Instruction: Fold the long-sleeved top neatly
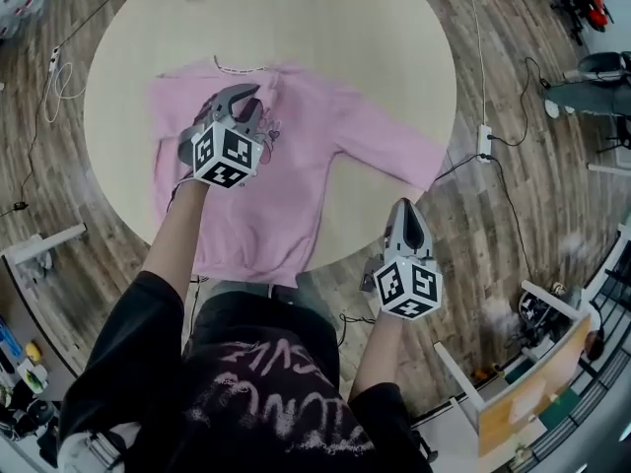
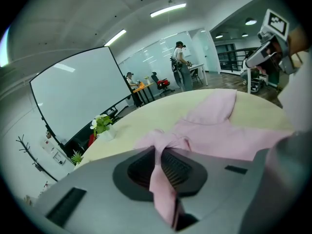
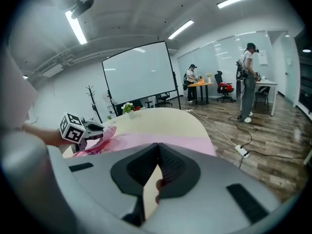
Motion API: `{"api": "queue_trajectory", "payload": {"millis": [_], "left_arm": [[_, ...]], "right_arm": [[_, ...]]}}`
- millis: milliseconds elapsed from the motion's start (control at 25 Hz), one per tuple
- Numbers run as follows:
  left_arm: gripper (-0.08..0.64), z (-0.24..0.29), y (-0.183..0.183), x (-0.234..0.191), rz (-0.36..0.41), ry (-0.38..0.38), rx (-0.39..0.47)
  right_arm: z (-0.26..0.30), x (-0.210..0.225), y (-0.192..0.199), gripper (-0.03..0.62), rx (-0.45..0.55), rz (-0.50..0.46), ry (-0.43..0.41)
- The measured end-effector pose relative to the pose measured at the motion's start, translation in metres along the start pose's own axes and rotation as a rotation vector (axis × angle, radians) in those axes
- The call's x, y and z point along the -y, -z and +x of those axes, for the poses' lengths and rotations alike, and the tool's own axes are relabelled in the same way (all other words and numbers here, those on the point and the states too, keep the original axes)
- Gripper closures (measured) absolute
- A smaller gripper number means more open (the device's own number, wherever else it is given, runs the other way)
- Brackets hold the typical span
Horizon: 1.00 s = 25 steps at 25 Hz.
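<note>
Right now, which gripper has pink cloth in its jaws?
The left gripper, over the pink top, pinches a strip of it; the right gripper hangs shut and empty.

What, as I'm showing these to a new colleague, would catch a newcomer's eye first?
The pink long-sleeved top spread on the round table stands out first, with one sleeve reaching toward the table's right edge. Next comes the left gripper over the chest, its jaws pinching a fold of the pink fabric. The right gripper hovers shut and empty at the table's near-right edge.
</note>
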<state>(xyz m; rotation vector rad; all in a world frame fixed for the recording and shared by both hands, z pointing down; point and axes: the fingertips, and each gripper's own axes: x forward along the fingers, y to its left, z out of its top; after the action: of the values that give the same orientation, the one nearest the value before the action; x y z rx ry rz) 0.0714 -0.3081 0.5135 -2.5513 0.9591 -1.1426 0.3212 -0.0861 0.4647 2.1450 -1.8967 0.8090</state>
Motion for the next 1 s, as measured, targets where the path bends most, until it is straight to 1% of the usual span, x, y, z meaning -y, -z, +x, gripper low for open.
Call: {"api": "queue_trajectory", "payload": {"millis": [200, 320, 400, 600, 720, 760, 880, 920, 1000], "left_arm": [[0.452, 0.008, -0.006, 0.023, 0.017, 0.097, 0.045], [0.449, 0.012, -0.017, 0.037, 0.040, 0.143, 0.077], [0.449, 0.013, -0.019, 0.043, 0.049, 0.158, 0.083], [0.453, 0.014, -0.019, 0.050, 0.049, 0.148, 0.057], [0.520, 0.013, -0.022, 0.060, 0.043, 0.125, 0.035], [0.543, 0.012, -0.025, 0.064, 0.043, 0.116, 0.026], [0.549, 0.004, -0.035, 0.074, 0.029, 0.096, 0.002], [0.549, 0.001, -0.040, 0.077, 0.013, 0.088, 0.000], [0.549, -0.004, -0.049, 0.084, -0.025, 0.060, -0.003]], "right_arm": [[-0.022, 0.000, 0.014, 0.588, 0.009, 0.025, 0.080], [-0.039, 0.006, 0.024, 0.588, 0.021, 0.051, 0.133], [-0.045, 0.013, 0.033, 0.588, 0.014, 0.063, 0.157], [-0.056, 0.043, 0.049, 0.587, 0.012, 0.094, 0.183], [-0.060, 0.075, 0.058, 0.586, 0.008, 0.102, 0.182], [-0.060, 0.086, 0.060, 0.586, 0.007, 0.109, 0.177], [-0.055, 0.115, 0.070, 0.586, -0.004, 0.128, 0.149], [-0.052, 0.123, 0.073, 0.586, -0.009, 0.128, 0.134], [-0.042, 0.140, 0.077, 0.564, -0.018, 0.117, 0.099]]}}
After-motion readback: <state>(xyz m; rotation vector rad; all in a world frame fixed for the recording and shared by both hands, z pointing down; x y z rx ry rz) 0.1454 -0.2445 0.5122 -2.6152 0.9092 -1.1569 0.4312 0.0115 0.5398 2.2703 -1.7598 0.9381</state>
